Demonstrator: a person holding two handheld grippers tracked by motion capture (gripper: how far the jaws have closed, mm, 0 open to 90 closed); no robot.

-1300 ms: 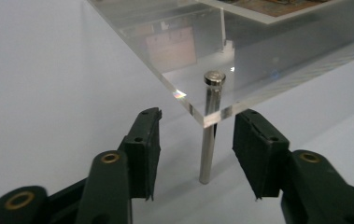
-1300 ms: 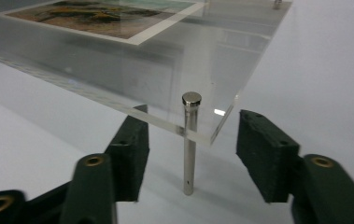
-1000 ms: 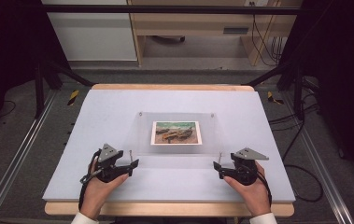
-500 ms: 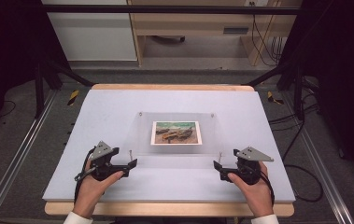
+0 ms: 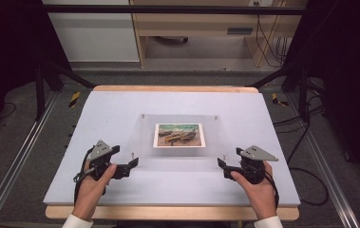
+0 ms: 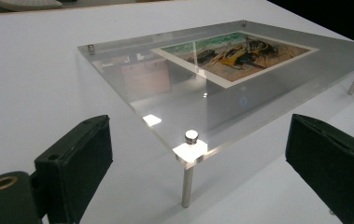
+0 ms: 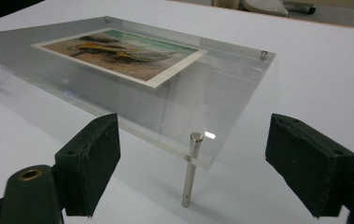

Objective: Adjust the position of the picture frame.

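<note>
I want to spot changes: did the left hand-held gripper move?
Yes. The left hand-held gripper slid slightly toward the table's near edge.

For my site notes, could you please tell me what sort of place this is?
Probably a lab recording station: a white table framed by black stands, cables on the floor, and a clear acrylic picture frame as a test piece.

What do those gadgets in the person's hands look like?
Each hand holds a black gripper, left gripper and right gripper, with two blocky, dark padded jaws. A grey three-cornered plate tops each, and a black cable trails back. White cuffs show at the wrists.
</note>
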